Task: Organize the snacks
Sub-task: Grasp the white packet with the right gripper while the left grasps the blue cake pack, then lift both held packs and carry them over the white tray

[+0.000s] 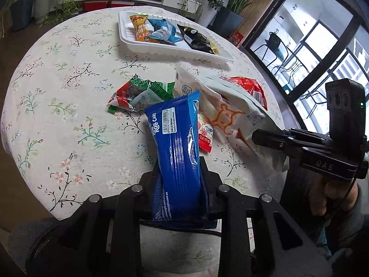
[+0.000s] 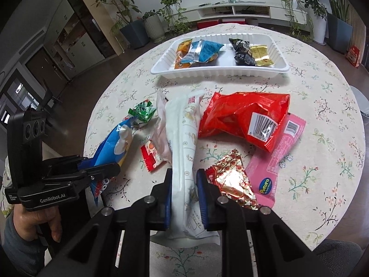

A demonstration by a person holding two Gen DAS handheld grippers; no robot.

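Blue roll cake pack (image 1: pixel 177 147) is clamped in the left gripper (image 1: pixel 181 184), its lower end hidden between the pads. White long packet (image 2: pixel 184 152) is pinched by the right gripper (image 2: pixel 184 191) above the table (image 2: pixel 322 115). White tray (image 2: pixel 219 71) beyond; contents partly overlapped, labels unreadable.

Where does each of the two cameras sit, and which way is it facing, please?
Left wrist: on the left claw, looking down over the blue roll cake packet it grips; the right claw and its hand show at right.
Right wrist: on the right claw, gripping the white packet; left claw at left.
Shared: the white tray, floral tablecloth.
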